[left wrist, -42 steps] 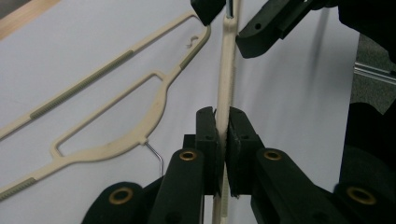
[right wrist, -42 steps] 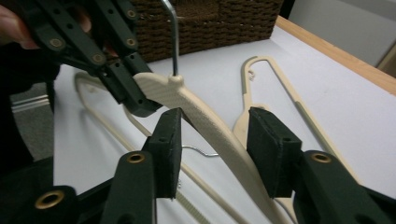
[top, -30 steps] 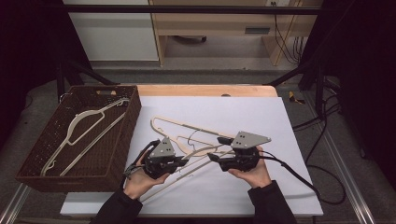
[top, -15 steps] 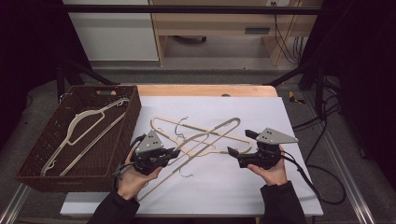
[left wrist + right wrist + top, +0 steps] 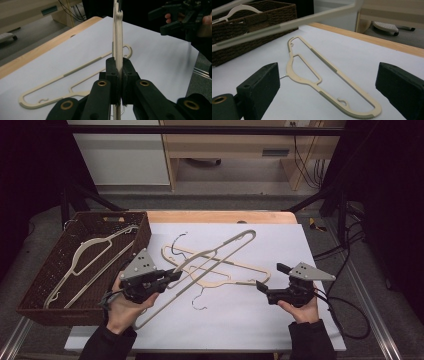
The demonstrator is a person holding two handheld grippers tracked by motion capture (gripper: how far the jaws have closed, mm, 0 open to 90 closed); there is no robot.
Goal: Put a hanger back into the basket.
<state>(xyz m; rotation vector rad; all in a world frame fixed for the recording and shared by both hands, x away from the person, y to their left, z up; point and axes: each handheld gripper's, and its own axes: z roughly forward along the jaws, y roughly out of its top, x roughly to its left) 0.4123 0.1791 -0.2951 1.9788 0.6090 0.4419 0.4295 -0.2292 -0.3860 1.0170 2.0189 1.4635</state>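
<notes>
My left gripper [image 5: 174,274] is shut on a beige hanger [image 5: 220,251], which slants up off the white sheet toward the far right. In the left gripper view the jaws [image 5: 119,82] pinch that hanger's bar [image 5: 118,45] edge-on. A second beige hanger [image 5: 235,270] lies flat on the sheet under it, seen too in the left gripper view [image 5: 75,72] and the right gripper view [image 5: 324,72]. My right gripper [image 5: 270,279] hovers at the right of the flat hanger; its jaws [image 5: 329,85] have just been opening and stand wide, with nothing between them.
A brown wicker basket [image 5: 142,235] sits at the table's left with another pale hanger [image 5: 85,255] inside. A white sheet [image 5: 240,325] covers the wooden table [image 5: 220,216]. Cables [image 5: 345,320] trail off the right edge.
The left gripper has moved left and up, lifting its hanger off the sheet. The right gripper has drawn away to the right from the hangers, and its jaws have spread wider.
</notes>
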